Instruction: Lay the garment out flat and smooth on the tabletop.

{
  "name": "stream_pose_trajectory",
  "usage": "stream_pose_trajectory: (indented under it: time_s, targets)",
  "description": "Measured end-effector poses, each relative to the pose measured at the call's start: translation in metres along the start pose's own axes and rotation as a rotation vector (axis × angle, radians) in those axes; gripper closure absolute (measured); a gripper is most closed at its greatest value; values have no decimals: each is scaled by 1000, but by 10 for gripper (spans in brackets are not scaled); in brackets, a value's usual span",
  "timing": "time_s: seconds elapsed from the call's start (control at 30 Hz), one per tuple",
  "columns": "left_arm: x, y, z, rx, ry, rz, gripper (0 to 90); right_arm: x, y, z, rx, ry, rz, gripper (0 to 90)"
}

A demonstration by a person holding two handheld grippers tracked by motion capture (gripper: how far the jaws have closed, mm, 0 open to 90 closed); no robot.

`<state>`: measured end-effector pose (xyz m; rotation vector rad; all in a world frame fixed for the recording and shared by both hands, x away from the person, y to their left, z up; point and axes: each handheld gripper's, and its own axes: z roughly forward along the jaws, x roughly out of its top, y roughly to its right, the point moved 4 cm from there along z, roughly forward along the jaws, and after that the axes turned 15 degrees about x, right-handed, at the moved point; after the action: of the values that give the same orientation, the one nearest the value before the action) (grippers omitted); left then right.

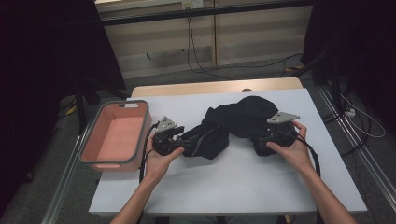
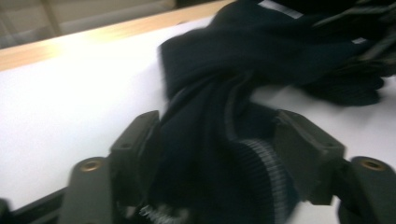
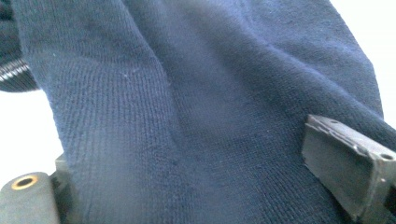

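Two grippers sat at opposite ends of one dark sweater [image 1: 238, 123], which lay bunched on the white table [image 1: 233, 186], just right of the pink bin [image 1: 116, 135]. The left gripper [image 1: 180, 142] was at the sweater's end nearest the bin, the right gripper [image 1: 271, 140] at the far end, so the garment was bracketed from both sides. That looked like a setup for spreading or folding it rather than lifting it.

In the left gripper view the jaws stood apart with a ribbed cuff or hem [image 2: 261, 177] of the sweater between them. The left jaw lay against the knit; the right one seemed barely to touch, so nothing was clamped. In the right gripper view the knit [image 3: 187, 116] draped across the jaws, one jaw out at the right, the other buried under cloth at the left. They stood wide too, no pinch on the fabric.

The bin was empty, and it sat close beside the left hand [image 1: 159, 161], likely where the sweater was meant to end up. The sweater was rumpled, its edges hard to pick out, so a clean grip would call for finding the hem first.
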<state>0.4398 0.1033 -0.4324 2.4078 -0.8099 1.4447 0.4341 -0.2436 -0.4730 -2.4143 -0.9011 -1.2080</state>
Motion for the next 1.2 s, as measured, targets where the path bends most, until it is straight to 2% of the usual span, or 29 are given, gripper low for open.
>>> stream_pose_trajectory:
  time_s: [0.03, 0.1, 0.17, 0.27, 0.33, 0.4, 0.47, 0.5, 0.53, 0.6, 0.63, 0.67, 0.7, 0.73, 0.8, 0.83, 0.87, 0.97, 1.03, 1.07, 1.1, 1.17, 1.2]
  targets:
    - [-3, -3, 5, 4, -22, 2, 281, -1, 0, 1, -2, -6, -11, 71]
    - [-10, -8, 14, 13, -75, -19, 232, -2, 2, 2, -14, -24, -30, 71]
    - [-17, -11, 21, 17, -113, -14, 207, -5, 4, 3, -25, -36, -33, 70]
    - [-24, -10, 29, 38, -162, 23, 183, -4, 5, 1, -37, -35, -33, 71]
    - [-29, -8, 35, 62, -200, 66, 168, -3, 7, -2, -50, -23, -31, 74]
    - [-34, -5, 42, 81, -220, 101, 167, -1, 8, -7, -42, -1, -20, 89]
    - [-39, -3, 48, 71, -245, 102, 151, 0, 10, -11, -61, 10, -15, 89]
    - [-42, -2, 51, 56, -255, 95, 148, -1, 11, -11, -53, 12, -6, 89]
    - [-43, -1, 53, 46, -253, 67, 149, -2, 12, -11, -52, 8, 5, 88]
    - [-43, -1, 52, 38, -247, 57, 153, -6, 14, -7, -42, -15, 22, 70]
    - [-43, 0, 50, 24, -234, 50, 221, -8, 13, -4, -40, -32, 26, 65]
    - [-42, -2, 48, 24, -227, 50, 334, -9, 13, -2, -39, -45, 24, 58]
    - [-43, -2, 47, 24, -225, 42, 389, -11, 13, 1, -40, -54, 27, 55]
    - [-42, -1, 46, 8, -224, 32, 451, -12, 12, 3, -39, -64, 36, 56]
    - [-39, -2, 43, -10, -201, 13, 645, -14, 11, 6, -34, -79, 42, 66]
    - [-36, -4, 40, -13, -182, -13, 697, -15, 11, 6, -29, -84, 48, 83]
    - [-34, -5, 39, -12, -171, -23, 767, -15, 10, 6, -17, -88, 59, 133]
    - [-28, -9, 32, -34, -140, -84, 797, -15, 7, 3, 21, -92, 71, 314]
    - [-21, -11, 25, -34, -98, -106, 800, -14, 2, 0, 46, -91, 69, 538]
    - [-17, -12, 21, -35, -76, -114, 802, -13, -2, -1, 97, -81, 79, 682]
    - [-13, -13, 17, -36, -57, -123, 802, -13, -6, 0, 106, -71, 82, 703]
    - [-5, -14, 9, -38, -24, -130, 803, -11, -11, 2, 83, -74, 50, 746]
    - [-2, -14, 6, -39, -10, -131, 803, -9, -14, 1, 88, -62, 49, 764]
